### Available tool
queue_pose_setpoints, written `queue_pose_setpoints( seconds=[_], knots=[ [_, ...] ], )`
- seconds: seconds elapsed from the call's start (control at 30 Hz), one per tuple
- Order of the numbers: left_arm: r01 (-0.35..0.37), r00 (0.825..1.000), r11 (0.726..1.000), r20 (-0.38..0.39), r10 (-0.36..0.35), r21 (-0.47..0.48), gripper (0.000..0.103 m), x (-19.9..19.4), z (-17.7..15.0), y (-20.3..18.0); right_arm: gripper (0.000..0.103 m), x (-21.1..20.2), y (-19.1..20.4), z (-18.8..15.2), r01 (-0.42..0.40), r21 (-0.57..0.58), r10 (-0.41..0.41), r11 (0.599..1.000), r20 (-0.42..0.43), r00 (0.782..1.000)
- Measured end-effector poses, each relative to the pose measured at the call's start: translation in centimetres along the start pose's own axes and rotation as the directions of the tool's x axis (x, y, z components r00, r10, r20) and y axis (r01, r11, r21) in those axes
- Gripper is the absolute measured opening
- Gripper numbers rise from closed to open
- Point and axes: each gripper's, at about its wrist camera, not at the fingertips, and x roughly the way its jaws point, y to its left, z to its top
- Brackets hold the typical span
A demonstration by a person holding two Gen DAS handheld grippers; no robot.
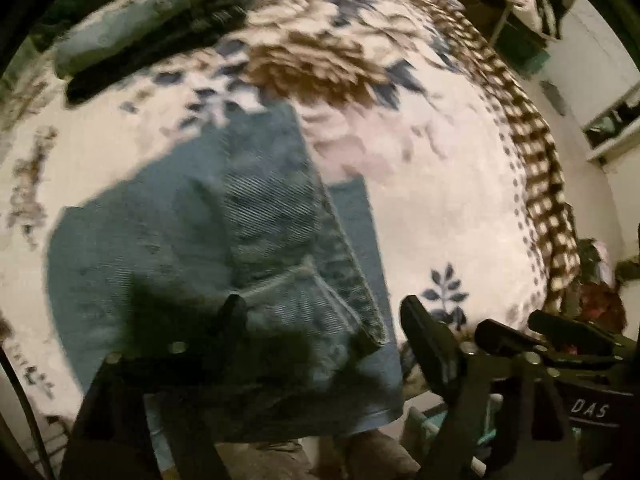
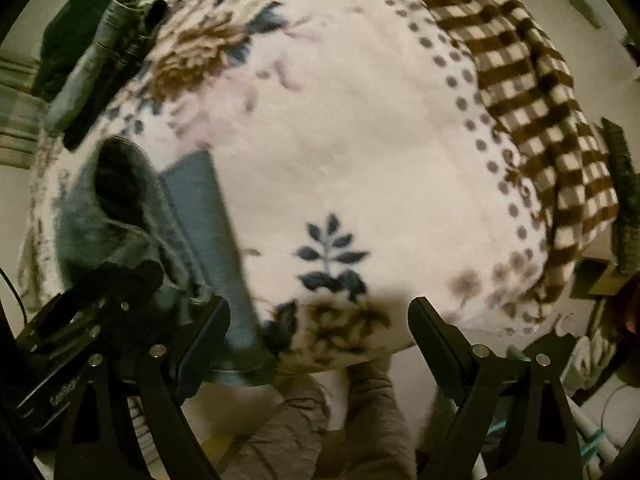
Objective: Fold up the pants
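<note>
Folded clothes stack (image 1: 152,20) at the far left edge of the floral blanket (image 1: 440,184). Blue jeans (image 1: 192,248) lie bunched on the blanket's near left part, hem hanging off the near edge. Left gripper (image 1: 324,316) fingers spread wide, denim fold between them, not pinched. Right gripper (image 2: 320,316) fingers apart, empty, just right of the jeans. Checkered blanket (image 2: 532,92) along the floral blanket's right side.

Blue denim pants (image 1: 208,240) lie partly folded and bunched on the near edge of the bed, 1 layer doubled over another, a stitched seam running down the top fold.
</note>
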Motion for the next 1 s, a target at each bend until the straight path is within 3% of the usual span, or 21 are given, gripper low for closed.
queue_pose_setpoints(
  seconds=[0.1,0.23,0.43,0.6,0.63,0.7,0.73,0.77,0.9,1.0],
  knots=[
    [-0.033,0.999,0.998,0.015,0.034,-0.055,0.095,-1.4,0.6,1.4,0.093,-0.6,1.2,0.8,-0.072,-0.024,0.072,0.997,-0.007,0.997],
    [-0.101,0.994,0.984,0.014,0.104,-0.150,0.095,-2.6,0.7,4.9,0.093,-0.1,4.7,2.4,-0.172,-0.100,0.169,0.980,-0.038,0.985],
    [-0.204,0.978,0.922,-0.025,0.208,-0.330,0.095,-3.7,-0.9,12.7,0.093,3.2,11.0,4.0,-0.273,-0.189,0.253,0.943,-0.125,0.959],
    [-0.285,0.958,0.870,-0.082,0.276,-0.403,0.095,-3.3,-2.9,17.4,0.093,6.6,14.2,4.9,-0.288,-0.218,0.256,0.932,-0.164,0.953],
    [-0.299,0.954,0.861,-0.093,0.286,-0.411,0.095,-3.1,-3.4,18.1,0.092,7.3,14.8,5.0,-0.262,-0.237,0.229,0.936,-0.157,0.961],
    [-0.318,0.947,0.851,-0.107,0.302,-0.418,0.095,-3.0,-3.8,18.9,0.072,7.3,15.7,5.0,-0.239,-0.274,0.218,0.932,-0.105,0.970],
    [-0.327,0.944,0.846,-0.112,0.310,-0.422,0.095,-3.0,-4.0,19.3,0.046,6.9,16.3,4.7,-0.211,-0.316,0.198,0.925,-0.073,0.977],
    [-0.334,0.942,0.840,-0.115,0.316,-0.427,0.095,-3.1,-4.3,19.5,0.035,6.5,16.8,4.4,-0.205,-0.349,0.196,0.914,-0.062,0.979],
    [-0.340,0.939,0.820,-0.120,0.322,-0.460,0.095,-3.5,-4.7,20.4,0.021,4.3,18.4,2.2,-0.176,-0.425,0.185,0.888,-0.020,0.983],
    [-0.330,0.943,0.810,-0.120,0.312,-0.485,0.095,-3.9,-4.9,21.1,0.019,2.3,17.2,1.6,-0.167,-0.358,0.180,0.919,0.003,0.984]
  ],
)
